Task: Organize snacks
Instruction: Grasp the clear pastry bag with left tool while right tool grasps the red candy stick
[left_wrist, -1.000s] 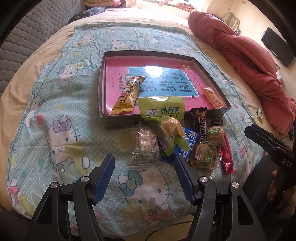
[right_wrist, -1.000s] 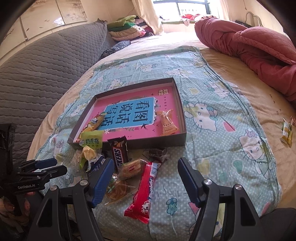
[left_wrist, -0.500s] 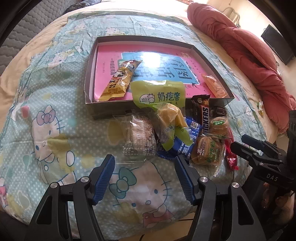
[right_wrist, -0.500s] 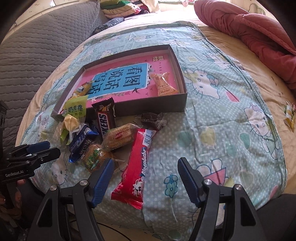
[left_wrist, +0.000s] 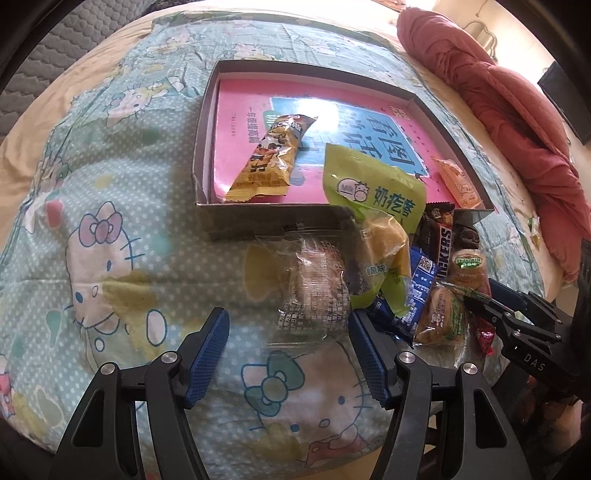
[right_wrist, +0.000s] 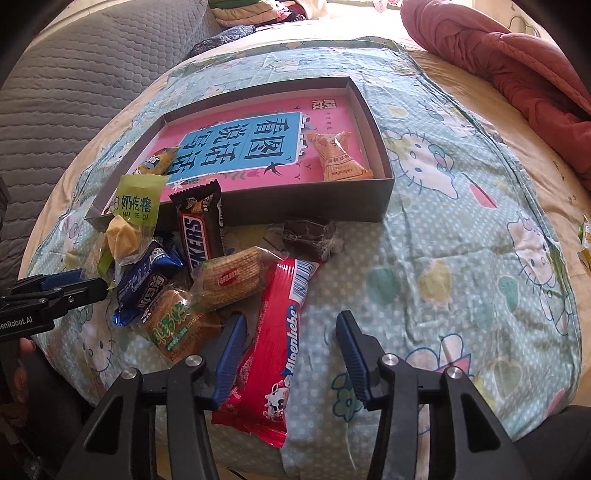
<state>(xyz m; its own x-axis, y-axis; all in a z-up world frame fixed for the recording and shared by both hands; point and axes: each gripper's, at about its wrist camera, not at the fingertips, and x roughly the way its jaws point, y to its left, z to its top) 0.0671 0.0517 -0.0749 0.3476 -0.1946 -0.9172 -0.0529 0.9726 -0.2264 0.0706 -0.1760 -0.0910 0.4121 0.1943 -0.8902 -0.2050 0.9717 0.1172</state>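
Left gripper (left_wrist: 290, 349): fingers spread, empty, just short of the clear-wrapped cake (left_wrist: 314, 291).
Right gripper (right_wrist: 288, 350): fingers spread, straddling the red Alpenliebe pack (right_wrist: 275, 343).
Snack pile (right_wrist: 192, 266): on the bed (right_wrist: 461, 258), against the box's near wall.
Box (right_wrist: 306, 210): holds a yellow bar (left_wrist: 271, 158) and an orange packet (right_wrist: 338, 158).

The snack pile (right_wrist: 207, 273) crowds the bed just at 6 o'clock of the box (right_wrist: 306, 212), touching its near wall. Bare sheet (right_wrist: 443, 280) lies open at 3 o'clock of the pile, beside the red bar (right_wrist: 275, 343). Inside the box, the pink floor (left_wrist: 240, 122) is free between the yellow pack (left_wrist: 273, 158) at 9 o'clock and the orange pack (right_wrist: 338, 158) at 3 o'clock. The green bag (left_wrist: 373, 192) overhangs the near wall. More bare sheet (left_wrist: 110, 229) sits at 9 o'clock of the pile.
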